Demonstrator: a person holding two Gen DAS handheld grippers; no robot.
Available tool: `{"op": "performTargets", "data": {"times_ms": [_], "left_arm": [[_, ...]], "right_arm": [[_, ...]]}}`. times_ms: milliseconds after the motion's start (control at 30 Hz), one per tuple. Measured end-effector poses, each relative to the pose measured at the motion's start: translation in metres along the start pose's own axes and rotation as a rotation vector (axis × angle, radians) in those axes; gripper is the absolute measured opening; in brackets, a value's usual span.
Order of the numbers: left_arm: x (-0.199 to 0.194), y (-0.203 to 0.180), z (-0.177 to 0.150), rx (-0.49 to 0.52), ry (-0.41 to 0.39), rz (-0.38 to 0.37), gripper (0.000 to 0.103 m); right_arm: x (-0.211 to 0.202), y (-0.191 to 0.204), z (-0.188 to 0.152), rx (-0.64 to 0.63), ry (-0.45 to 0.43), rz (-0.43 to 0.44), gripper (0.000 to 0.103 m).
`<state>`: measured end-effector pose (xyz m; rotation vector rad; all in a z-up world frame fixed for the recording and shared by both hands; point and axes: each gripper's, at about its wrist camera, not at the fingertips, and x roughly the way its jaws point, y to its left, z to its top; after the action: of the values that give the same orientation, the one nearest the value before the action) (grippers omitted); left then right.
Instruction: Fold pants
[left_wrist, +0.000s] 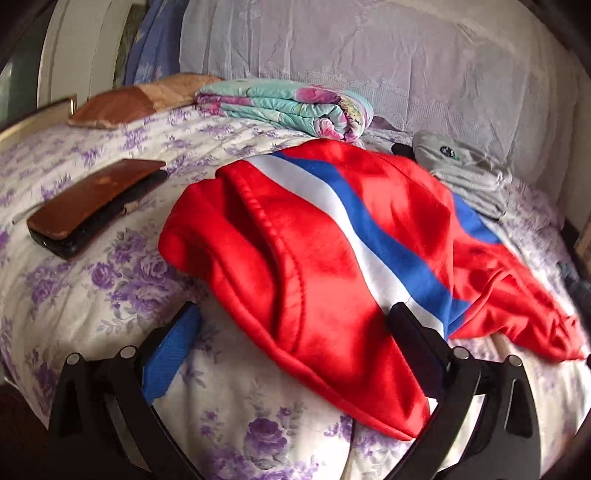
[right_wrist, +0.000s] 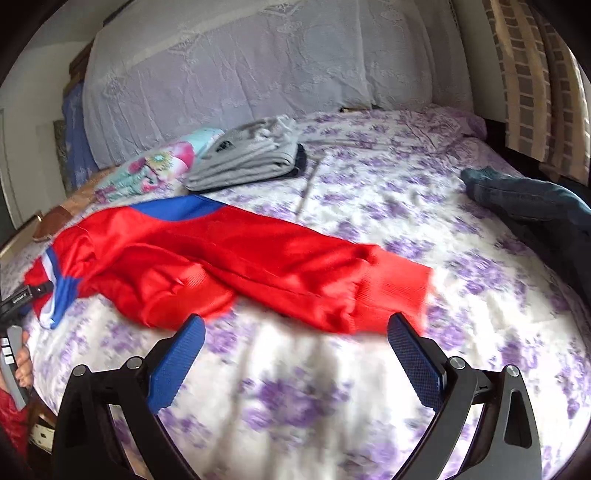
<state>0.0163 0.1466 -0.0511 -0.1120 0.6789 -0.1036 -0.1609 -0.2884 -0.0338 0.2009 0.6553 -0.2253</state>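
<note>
Both grippers, left (left_wrist: 291, 325) and right (right_wrist: 295, 332), jaws spread wide, grasping nothing. Floral bed (right_wrist: 369, 184) fills view. Red pants (right_wrist: 221, 258) sprawl mid-bed; grey folded clothes (right_wrist: 243, 158) at 12 o'clock beyond them; brown wallet (left_wrist: 96, 203) at 10.

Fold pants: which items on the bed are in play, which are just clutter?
In play:
red pants
left hand-held gripper, open
right hand-held gripper, open

Clutter:
folded floral blanket
folded grey garment
jeans
brown-covered phone
brown pillow
</note>
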Motion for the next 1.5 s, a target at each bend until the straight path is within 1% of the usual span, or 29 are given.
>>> {"op": "performTargets", "data": {"times_ms": [33, 67, 100, 133, 167, 233, 333, 367, 400, 433, 467, 500, 533, 600, 667, 800, 833, 867, 933, 967, 1067, 1100, 1133, 1167, 1200, 1267, 1367, 1467, 1500], "left_arm": [[-0.001, -0.007, -0.002, 0.032, -0.015, 0.028, 0.099], [-0.002, -0.01, -0.002, 0.05, -0.024, 0.04, 0.099], [-0.002, -0.011, -0.001, 0.057, -0.026, 0.045, 0.099], [-0.002, -0.01, -0.001, 0.052, -0.025, 0.04, 0.099], [-0.002, -0.007, 0.0, 0.038, -0.023, 0.027, 0.099], [-0.003, -0.003, 0.001, 0.015, -0.019, 0.004, 0.099], [-0.003, -0.004, 0.001, 0.023, -0.025, 0.011, 0.099], [-0.002, -0.005, 0.001, 0.026, -0.027, 0.012, 0.099], [-0.002, -0.005, 0.001, 0.027, -0.029, 0.012, 0.099], [-0.002, -0.005, 0.0, 0.025, -0.029, 0.011, 0.099], [-0.002, -0.004, 0.0, 0.024, -0.03, 0.01, 0.099], [-0.002, -0.004, -0.001, 0.026, -0.03, 0.011, 0.099], [-0.002, -0.004, -0.001, 0.026, -0.03, 0.011, 0.099], [-0.001, -0.004, -0.001, 0.025, -0.03, 0.011, 0.099], [-0.001, -0.005, -0.001, 0.027, -0.028, 0.012, 0.099], [0.0, -0.005, 0.0, 0.035, -0.016, 0.013, 0.099], [-0.001, -0.007, 0.0, 0.04, -0.011, 0.015, 0.099], [-0.001, -0.007, 0.001, 0.045, -0.003, 0.017, 0.099], [-0.009, -0.007, 0.006, 0.055, 0.014, -0.003, 0.099], [-0.017, -0.005, 0.009, 0.058, 0.009, -0.022, 0.099], [-0.053, 0.008, 0.029, 0.07, -0.054, -0.027, 0.099], [-0.064, 0.012, 0.041, 0.078, -0.077, -0.018, 0.099], [-0.073, 0.016, 0.055, 0.087, -0.095, -0.011, 0.099], [-0.077, 0.017, 0.071, 0.098, -0.095, -0.011, 0.099], [-0.073, 0.016, 0.09, 0.113, -0.076, -0.02, 0.099], [-0.052, 0.006, 0.124, 0.151, -0.013, -0.038, 0.099], [0.012, -0.024, 0.162, 0.229, 0.127, -0.07, 0.099], [0.079, -0.059, 0.171, 0.292, 0.319, -0.183, 0.098], [0.095, -0.072, 0.169, 0.34, 0.344, -0.174, 0.098]], "right_arm": [[0.006, -0.014, 0.0, 0.054, 0.047, 0.029, 0.1], [0.009, -0.027, 0.0, 0.128, 0.087, 0.084, 0.1], [0.01, -0.036, 0.001, 0.211, 0.104, 0.148, 0.1], [0.011, -0.046, 0.001, 0.279, 0.094, 0.201, 0.1], [0.015, -0.053, 0.004, 0.328, 0.09, 0.244, 0.1], [0.027, -0.059, 0.012, 0.404, 0.122, 0.311, 0.1], [0.052, -0.064, 0.027, 0.497, 0.168, 0.323, 0.1], [0.058, -0.066, 0.034, 0.503, 0.169, 0.316, 0.1], [0.064, -0.065, 0.04, 0.498, 0.172, 0.303, 0.096], [0.07, -0.063, 0.046, 0.479, 0.174, 0.285, 0.091], [0.077, -0.063, 0.052, 0.462, 0.176, 0.274, 0.071], [0.085, -0.064, 0.056, 0.453, 0.189, 0.278, 0.039], [0.095, -0.067, 0.061, 0.458, 0.207, 0.294, 0.027], [0.105, -0.074, 0.072, 0.468, 0.209, 0.306, 0.023], [0.103, -0.076, 0.098, 0.42, 0.148, 0.276, 0.021], [0.063, -0.071, 0.175, 0.255, -0.129, 0.229, 0.02], [0.059, -0.075, 0.191, 0.232, -0.175, 0.187, 0.02], [0.06, -0.085, 0.203, 0.238, -0.197, 0.149, 0.02], [0.08, -0.112, 0.208, 0.297, -0.179, 0.105, 0.021], [0.096, -0.124, 0.202, 0.32, -0.143, 0.076, 0.021], [0.141, -0.146, 0.156, 0.334, -0.019, 0.001, 0.021], [0.154, -0.151, 0.142, 0.353, 0.041, 0.001, 0.021], [0.163, -0.162, 0.137, 0.419, 0.099, 0.035, 0.021], [0.162, -0.166, 0.137, 0.464, 0.084, 0.077, 0.021], [0.16, -0.168, 0.138, 0.471, 0.071, 0.095, 0.023], [0.165, -0.169, 0.133, 0.471, 0.087, 0.068, 0.024], [0.166, -0.166, 0.133, 0.46, 0.083, 0.057, 0.024], [0.162, -0.164, 0.129, 0.463, 0.084, 0.06, 0.024], [0.158, -0.163, 0.126, 0.465, 0.085, 0.063, 0.024]]}}
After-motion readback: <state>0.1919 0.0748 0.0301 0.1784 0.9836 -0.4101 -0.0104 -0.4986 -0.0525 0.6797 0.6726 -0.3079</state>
